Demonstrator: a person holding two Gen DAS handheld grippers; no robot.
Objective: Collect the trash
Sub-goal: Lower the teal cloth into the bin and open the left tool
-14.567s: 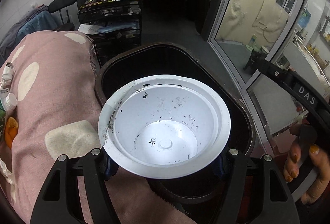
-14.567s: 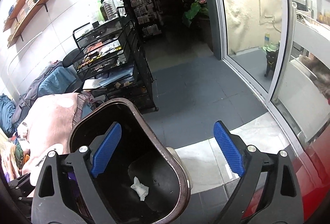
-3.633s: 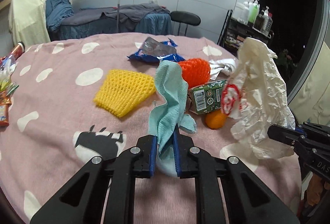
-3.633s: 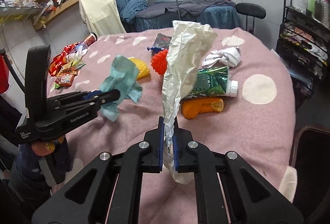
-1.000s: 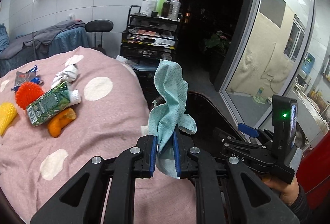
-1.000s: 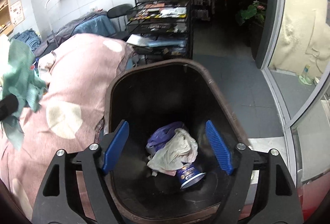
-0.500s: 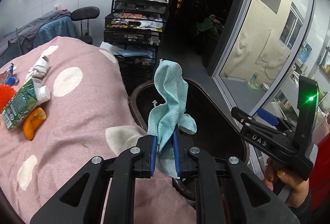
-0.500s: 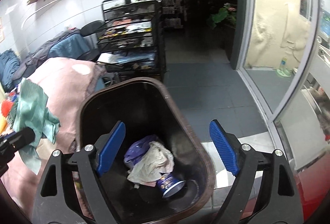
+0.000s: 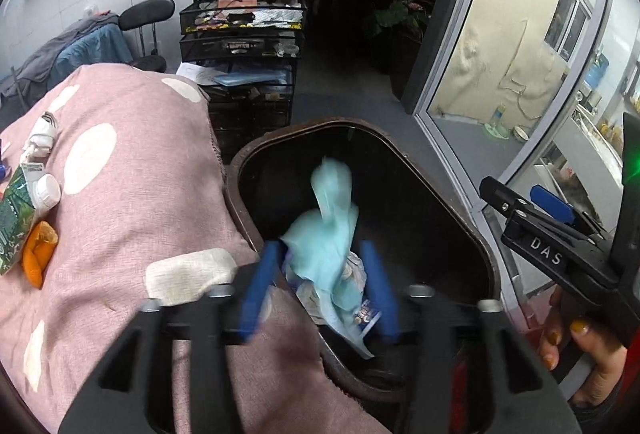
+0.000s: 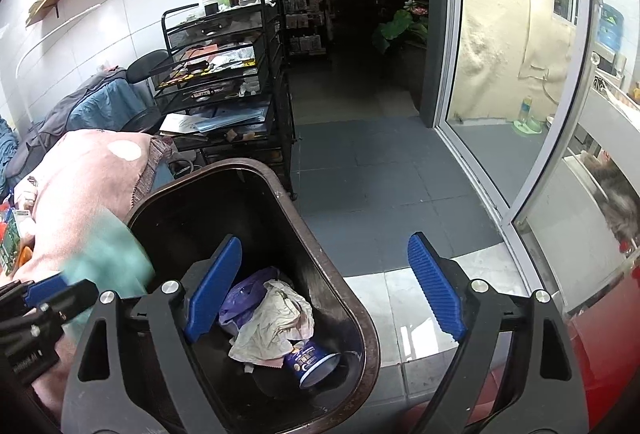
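Hovered above the dark brown bin (image 9: 404,162), at its near-left rim: left gripper (image 9: 320,284), blue fingers (image 9: 260,280) blurred and spread apart, gripping nothing. Between them and clear of both pads, a pale teal cloth (image 9: 328,230), blurred, upright and crumpled, inside the bin's mouth over the trash below; whether touching that trash, not possible to tell. Seen from the right wrist as a teal smear (image 10: 112,258) at the bin's left rim (image 10: 136,214), just above the left tool. Held over the bin's right rim: right gripper (image 10: 328,288), opened wide and empty, one blue finger (image 10: 212,288) over the bin's interior, the other (image 10: 436,286) outside over the floor. Down at the bottom of the bin: a crumpled white wrapper (image 10: 272,322), a purple bag (image 10: 248,290) behind it, a blue-printed cup (image 10: 312,358) on its side in front, all touching. Pressed against the bin's left rim: the pink spotted tablecloth (image 9: 132,202), draped over the table edge. Left on that cloth, well apart from the bin: a green carton (image 9: 16,210) with white cap and an orange peel (image 9: 38,246) just beside it. Behind the bin, close to its far rim: a black wire shelf cart (image 10: 224,90). Right of the bin: bare grey tile floor (image 10: 380,174) running to a sliding glass door (image 10: 508,74).
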